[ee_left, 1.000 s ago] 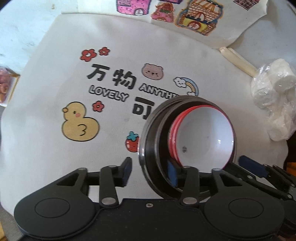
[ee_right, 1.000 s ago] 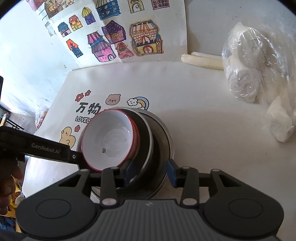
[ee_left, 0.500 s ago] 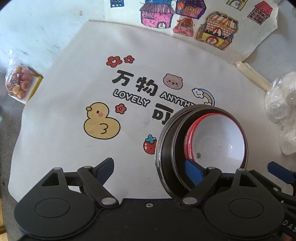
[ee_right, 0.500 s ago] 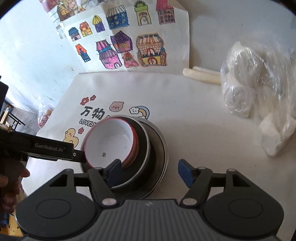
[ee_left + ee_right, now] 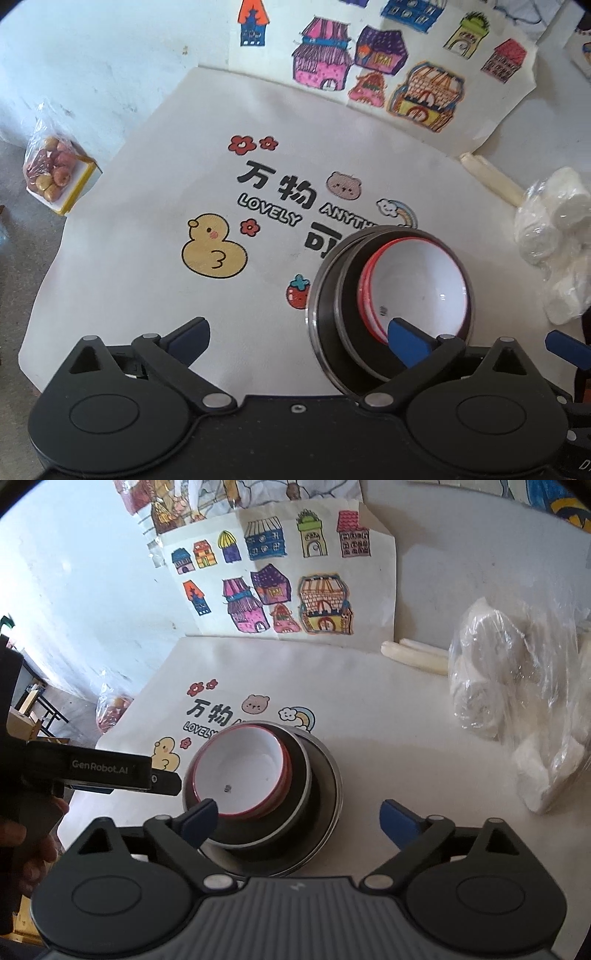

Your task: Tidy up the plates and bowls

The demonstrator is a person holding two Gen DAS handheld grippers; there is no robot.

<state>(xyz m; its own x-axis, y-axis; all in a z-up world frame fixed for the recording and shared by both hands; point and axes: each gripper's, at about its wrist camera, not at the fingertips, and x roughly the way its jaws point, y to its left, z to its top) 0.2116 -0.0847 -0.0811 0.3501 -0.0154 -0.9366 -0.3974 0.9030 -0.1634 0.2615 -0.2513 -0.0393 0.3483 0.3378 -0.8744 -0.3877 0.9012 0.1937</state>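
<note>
A red-rimmed white bowl (image 5: pixel 417 284) sits nested in a black bowl (image 5: pixel 347 332), which sits in a wider metal-rimmed dish (image 5: pixel 317 291), on the printed cloth. The stack also shows in the right wrist view: white bowl (image 5: pixel 240 771), black bowl (image 5: pixel 295 812), outer dish (image 5: pixel 330 786). My left gripper (image 5: pixel 299 336) is open and empty, above the stack's left edge. My right gripper (image 5: pixel 299 819) is open and empty, drawn back above the stack's near side.
A white cloth with a duck print (image 5: pixel 212 251) covers the table. A plastic bag of white rolls (image 5: pixel 517 701) lies at the right. Pale sticks (image 5: pixel 413 653) lie at the back. House drawings (image 5: pixel 280 587) hang on the wall. A bag of fruit (image 5: pixel 51 173) sits left.
Both grippers have opened wide and pulled back and up from the stack. The nested bowls now rest on the cloth, released.
</note>
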